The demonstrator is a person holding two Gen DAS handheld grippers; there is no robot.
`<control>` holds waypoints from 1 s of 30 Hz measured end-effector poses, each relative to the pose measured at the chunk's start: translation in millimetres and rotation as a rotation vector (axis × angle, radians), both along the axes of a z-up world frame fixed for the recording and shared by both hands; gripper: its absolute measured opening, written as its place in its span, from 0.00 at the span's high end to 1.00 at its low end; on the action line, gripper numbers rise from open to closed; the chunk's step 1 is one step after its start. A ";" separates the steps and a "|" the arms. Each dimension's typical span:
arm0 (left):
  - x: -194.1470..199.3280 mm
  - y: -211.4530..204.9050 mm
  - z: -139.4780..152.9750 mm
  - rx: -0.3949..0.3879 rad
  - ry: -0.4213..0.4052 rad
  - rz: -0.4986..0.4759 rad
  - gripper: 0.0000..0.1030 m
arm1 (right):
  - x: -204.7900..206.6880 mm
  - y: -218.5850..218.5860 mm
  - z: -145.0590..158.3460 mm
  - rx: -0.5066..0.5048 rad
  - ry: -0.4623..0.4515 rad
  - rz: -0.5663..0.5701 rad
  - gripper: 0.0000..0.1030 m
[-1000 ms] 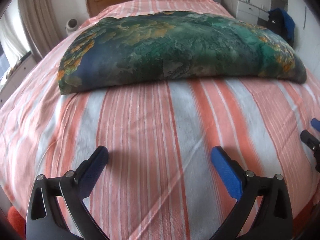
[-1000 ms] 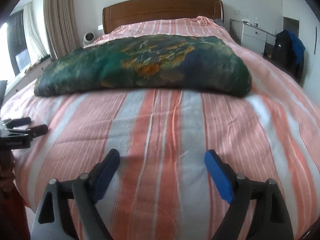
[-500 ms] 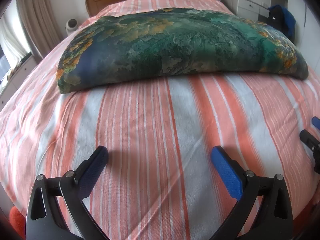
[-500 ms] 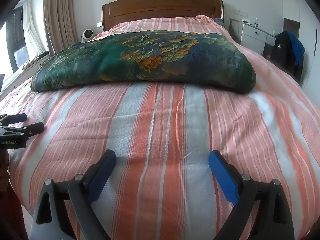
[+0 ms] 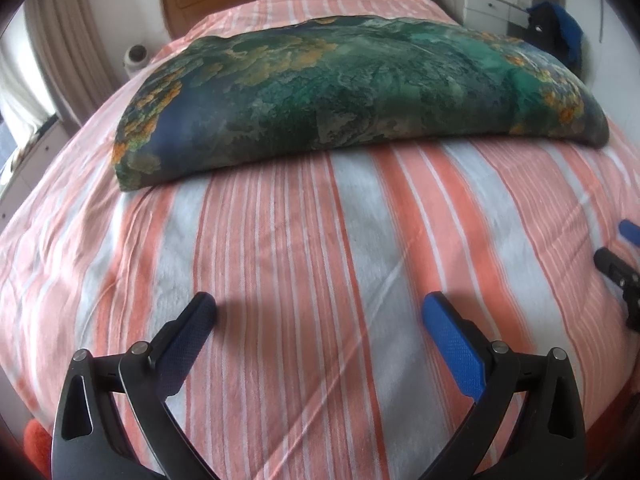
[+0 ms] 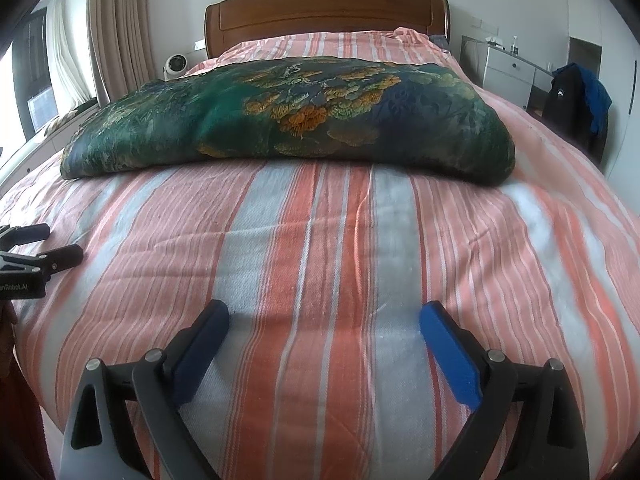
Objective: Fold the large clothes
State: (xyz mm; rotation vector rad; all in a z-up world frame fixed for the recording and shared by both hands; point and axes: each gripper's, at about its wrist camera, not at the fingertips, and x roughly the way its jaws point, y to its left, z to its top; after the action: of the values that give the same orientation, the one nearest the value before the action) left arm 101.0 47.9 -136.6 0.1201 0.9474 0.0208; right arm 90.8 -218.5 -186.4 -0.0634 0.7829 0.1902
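Striped orange-and-white bedding covers the bed (image 6: 320,248), with a wooden headboard (image 6: 324,16) at 12 o'clock. Across the bed's middle lies the folded green, blue and orange patterned cloth (image 6: 288,120), toward 12 o'clock from both tools and well apart from them. Nearer, the left hand-held gripper (image 5: 320,312) and right hand-held gripper (image 6: 324,316) hover over the sheet, fingers spread and grasping nothing.

1. The left black two-finger gripper with blue textured pads (image 5: 320,308) is spread wide, holding nothing, its fingers pointing forward and slightly down.
2. The right black two-finger gripper with blue pads (image 6: 324,316) is likewise spread wide and holding nothing.
3. Each gripper's tips show at the edge of the other's view, level alongside.
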 end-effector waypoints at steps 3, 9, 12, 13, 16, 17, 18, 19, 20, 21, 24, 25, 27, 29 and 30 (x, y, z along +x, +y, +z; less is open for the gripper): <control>-1.3 3.1 0.3 -0.021 0.008 -0.012 0.00 | 0.7 -1.2 0.3 0.007 0.007 0.013 0.06; -3.3 3.6 5.6 -0.022 0.010 -0.004 0.01 | 0.8 -4.3 1.6 0.021 0.019 0.028 0.05; -5.6 3.3 9.9 -0.014 0.001 -0.011 0.01 | 1.0 -7.9 3.7 0.043 0.029 0.030 0.05; -7.1 2.9 11.1 -0.010 -0.003 -0.014 0.01 | 1.1 -9.4 3.7 0.047 0.029 0.033 0.04; -9.9 0.9 14.8 0.013 -0.014 -0.016 0.01 | 1.9 -11.2 3.6 0.051 0.033 0.041 0.03; -10.3 1.4 16.7 0.016 -0.020 -0.013 0.01 | 1.8 -11.2 3.7 0.049 0.033 0.042 0.03; -11.2 1.4 18.0 0.014 -0.024 -0.010 0.01 | 1.6 -11.0 3.5 0.048 0.033 0.042 0.03; -11.7 2.8 18.6 0.010 -0.027 -0.007 0.01 | 2.1 -11.3 3.7 0.049 0.033 0.043 0.03; -11.5 3.8 20.0 0.003 -0.028 -0.002 0.01 | 2.1 -11.0 3.5 0.049 0.033 0.043 0.02; -10.9 3.0 21.9 0.000 -0.029 0.002 0.01 | 2.1 -10.7 3.4 0.049 0.033 0.044 0.02; -7.4 4.1 24.2 -0.003 -0.030 0.010 0.01 | 1.4 -9.3 2.4 0.045 0.032 0.046 0.01; -6.2 3.5 23.8 -0.001 -0.029 0.013 0.01 | 1.4 -8.9 2.2 0.044 0.032 0.048 0.01; -6.2 3.1 21.8 0.002 -0.025 0.017 0.01 | 1.7 -7.4 1.9 0.043 0.032 0.048 0.01; -6.0 4.8 20.6 0.003 -0.020 0.021 0.01 | 1.8 -7.5 1.9 0.042 0.032 0.048 0.01; -6.4 6.2 21.2 0.004 -0.021 0.024 0.01 | 1.8 -7.7 1.9 0.043 0.032 0.048 0.01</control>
State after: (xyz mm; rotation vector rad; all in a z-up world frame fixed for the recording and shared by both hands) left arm 94.6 54.1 -115.3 0.1120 0.9279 0.0455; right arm 92.6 -226.2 -184.5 -0.0389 0.8090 0.2535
